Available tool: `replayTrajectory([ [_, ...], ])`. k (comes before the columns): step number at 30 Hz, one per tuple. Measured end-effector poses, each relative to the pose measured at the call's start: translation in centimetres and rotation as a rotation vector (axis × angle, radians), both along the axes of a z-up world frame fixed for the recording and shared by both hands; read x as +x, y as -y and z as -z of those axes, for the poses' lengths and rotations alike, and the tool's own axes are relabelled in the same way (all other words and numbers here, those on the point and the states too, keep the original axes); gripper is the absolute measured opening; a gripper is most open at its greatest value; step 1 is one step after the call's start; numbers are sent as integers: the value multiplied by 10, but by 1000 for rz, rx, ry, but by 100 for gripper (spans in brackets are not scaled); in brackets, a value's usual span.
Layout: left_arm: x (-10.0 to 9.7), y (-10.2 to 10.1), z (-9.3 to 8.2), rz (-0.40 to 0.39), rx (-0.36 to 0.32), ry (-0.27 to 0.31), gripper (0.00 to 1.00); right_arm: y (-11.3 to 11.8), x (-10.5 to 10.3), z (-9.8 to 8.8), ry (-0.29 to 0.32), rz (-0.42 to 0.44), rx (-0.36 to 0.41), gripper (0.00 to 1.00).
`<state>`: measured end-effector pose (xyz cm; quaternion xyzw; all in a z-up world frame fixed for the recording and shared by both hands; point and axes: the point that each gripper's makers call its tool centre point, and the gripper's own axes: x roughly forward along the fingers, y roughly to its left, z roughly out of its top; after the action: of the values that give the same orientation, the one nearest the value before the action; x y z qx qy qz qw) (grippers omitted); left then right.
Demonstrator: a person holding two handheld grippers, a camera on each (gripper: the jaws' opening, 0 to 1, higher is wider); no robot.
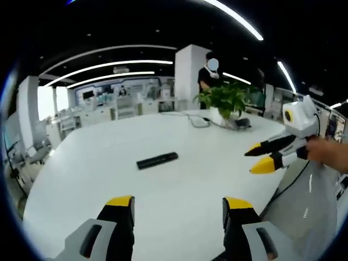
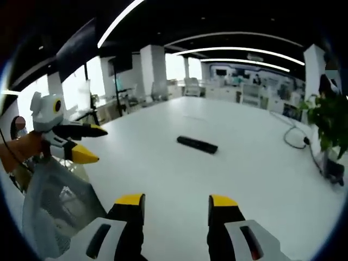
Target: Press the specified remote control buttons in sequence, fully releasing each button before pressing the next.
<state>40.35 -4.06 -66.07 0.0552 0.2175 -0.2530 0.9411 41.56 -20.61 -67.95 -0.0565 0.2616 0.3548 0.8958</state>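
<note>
A black remote control [image 1: 157, 160] [image 2: 197, 144] is seen lying flat on the white table [image 1: 179, 196] [image 2: 179, 174]. Both the left gripper [image 1: 180, 204] [image 2: 89, 144] and right gripper [image 2: 176, 202] [image 1: 258, 156] are held near it with jaws apart, nothing gripped.

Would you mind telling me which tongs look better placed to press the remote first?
Hard to call: the remote lies mid-table, apart from both open tongs, left and right. Perhaps right; it seems slightly nearer there.

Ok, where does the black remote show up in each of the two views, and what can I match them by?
Left gripper view: the remote lies on the white table, just left of centre, above the left hand-held gripper.
Right gripper view: the remote lies slightly right of centre, above the right hand-held gripper.
Shared landmark: the potted plant at the table's far edge.
</note>
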Motion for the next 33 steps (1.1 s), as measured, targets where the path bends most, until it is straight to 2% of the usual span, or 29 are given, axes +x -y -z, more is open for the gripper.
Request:
replayTrajectory([
  [3,-3,5,0,-3,-16,-4,67,-2,-4,-2,9,4,2,43],
  [9,-8,15,4,23,4,0,66,-1,-9,3,11,2,-13,43],
  [16,-10,16,8,32,43,15,66,-3,-18,2,14,-1,-14,43],
  [19,-12,16,11,41,81,33,65,-3,-19,2,21,-1,-19,43],
  [24,-15,19,15,59,100,29,65,-3,-24,3,19,-6,-20,43],
  [33,-15,18,18,48,90,18,65,1,-24,4,19,5,-15,43],
])
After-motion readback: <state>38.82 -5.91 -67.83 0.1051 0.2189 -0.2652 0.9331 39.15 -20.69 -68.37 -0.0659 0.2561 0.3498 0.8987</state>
